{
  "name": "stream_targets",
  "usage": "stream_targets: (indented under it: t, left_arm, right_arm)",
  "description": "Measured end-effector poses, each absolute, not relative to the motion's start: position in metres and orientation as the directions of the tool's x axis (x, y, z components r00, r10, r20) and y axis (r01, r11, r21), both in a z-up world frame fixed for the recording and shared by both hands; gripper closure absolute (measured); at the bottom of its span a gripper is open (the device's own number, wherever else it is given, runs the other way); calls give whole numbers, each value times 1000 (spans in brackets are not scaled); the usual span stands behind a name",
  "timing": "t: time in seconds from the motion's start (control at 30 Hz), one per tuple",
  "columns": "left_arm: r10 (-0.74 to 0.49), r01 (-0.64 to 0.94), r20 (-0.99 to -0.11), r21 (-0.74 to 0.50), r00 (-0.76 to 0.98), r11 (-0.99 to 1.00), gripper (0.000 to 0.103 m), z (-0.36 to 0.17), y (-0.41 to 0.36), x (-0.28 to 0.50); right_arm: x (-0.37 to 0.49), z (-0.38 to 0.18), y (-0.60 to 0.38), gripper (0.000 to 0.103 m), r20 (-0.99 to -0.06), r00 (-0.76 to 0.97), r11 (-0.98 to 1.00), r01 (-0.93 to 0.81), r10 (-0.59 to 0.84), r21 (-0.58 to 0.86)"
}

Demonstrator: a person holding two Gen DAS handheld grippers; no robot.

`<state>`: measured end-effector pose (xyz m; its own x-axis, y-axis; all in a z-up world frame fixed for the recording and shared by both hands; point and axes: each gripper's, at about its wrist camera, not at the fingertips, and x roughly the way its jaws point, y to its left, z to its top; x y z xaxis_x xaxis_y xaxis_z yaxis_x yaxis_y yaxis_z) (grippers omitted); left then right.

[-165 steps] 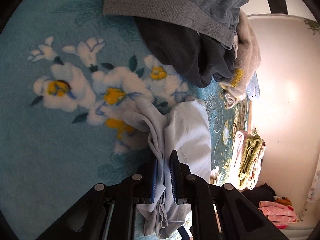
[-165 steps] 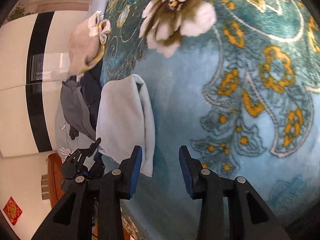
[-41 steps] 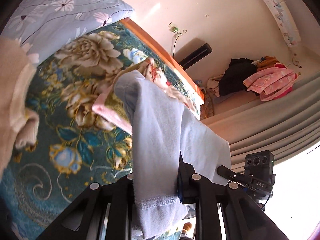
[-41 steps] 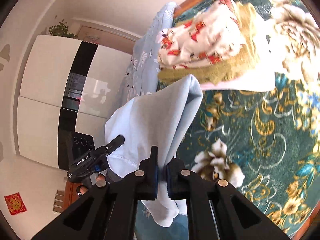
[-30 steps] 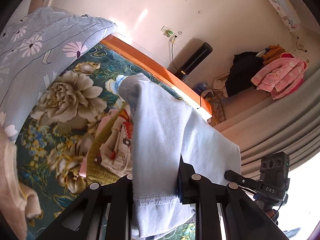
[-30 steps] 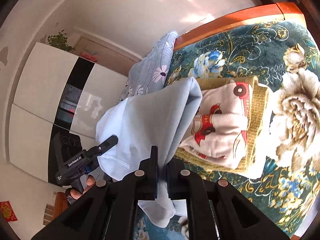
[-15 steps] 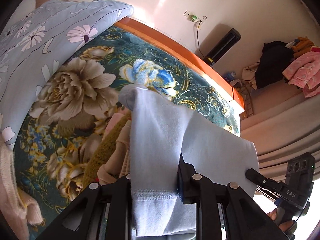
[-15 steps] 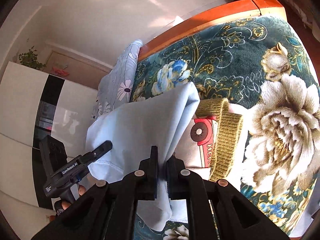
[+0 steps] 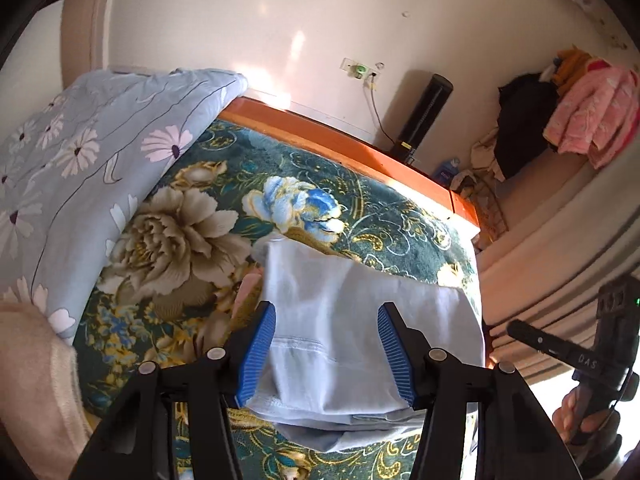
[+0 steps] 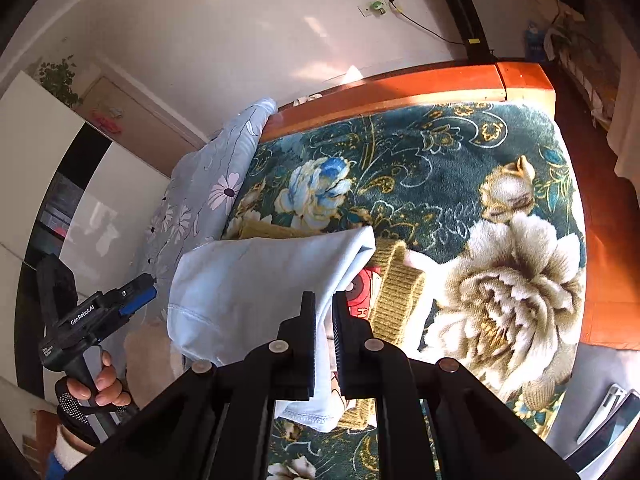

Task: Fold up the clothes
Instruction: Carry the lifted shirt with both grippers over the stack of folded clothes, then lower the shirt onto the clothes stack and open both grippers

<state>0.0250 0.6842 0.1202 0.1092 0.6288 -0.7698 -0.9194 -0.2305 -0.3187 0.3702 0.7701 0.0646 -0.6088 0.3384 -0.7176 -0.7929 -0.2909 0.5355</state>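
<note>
A folded light-blue garment (image 9: 352, 328) lies over a stack of folded clothes on the floral bed blanket (image 9: 192, 232). My left gripper (image 9: 326, 354) is open, its blue pads on either side of the garment's near edge and apart from it. In the right wrist view the same garment (image 10: 260, 276) covers the stack, whose mustard knit cuff (image 10: 396, 284) and red-print white piece show beside it. My right gripper (image 10: 324, 314) is shut on the garment's right corner. The left gripper (image 10: 136, 296) shows at the left, held by a hand.
A pale blue flowered quilt (image 9: 80, 160) lies at the bed's left. An orange wooden bed frame (image 9: 360, 148) runs along the wall. A beige knit (image 9: 36, 380) sits at the near left. Pink and black clothes (image 9: 560, 116) are piled by the far wall.
The light-blue garment came down onto the folded stack. My left gripper opened and let go of it. My right gripper stays shut on its corner.
</note>
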Motion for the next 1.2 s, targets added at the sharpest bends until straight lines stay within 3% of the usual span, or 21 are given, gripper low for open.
stream_targets:
  t: [0.27,0.47,0.67,0.97,1.0,1.13,1.2]
  left_arm:
    - [513,-973,-856,-162,56,-164,46,61,677,63]
    - [499,-918,-859,-285,118,-274,46,38,677,50]
    - [556,-926,-818,-310,144,-217,45,61,657,65]
    - [555,-945,-825,-260,110,-199,25,44,633,93]
    - [551,-948,-828,-248,101,-199,24,42,631,95]
    - [528,-953,-848,-194,43,-234,9,33,625,98]
    - [527,-948,-849,-200,41,-249,6,30,622,96]
  right_arm:
    - [309,49,727,93,-742,-622,-439,-756,248,486]
    - [321,11,714,96,-785,-571,-384,-799,242,463]
    - [326,29,698,96,-758,-585,-413,-790,287,453]
    - [310,16,652,94,-778,-576,-486,-770,250,414]
    - [307,13,651,88,-785,-568,-487,-773,248,405]
    - [300,1,651,50,-803,-540,-480,-790,251,381]
    - [298,-3,651,41,-817,-516,-477,-803,258,357]
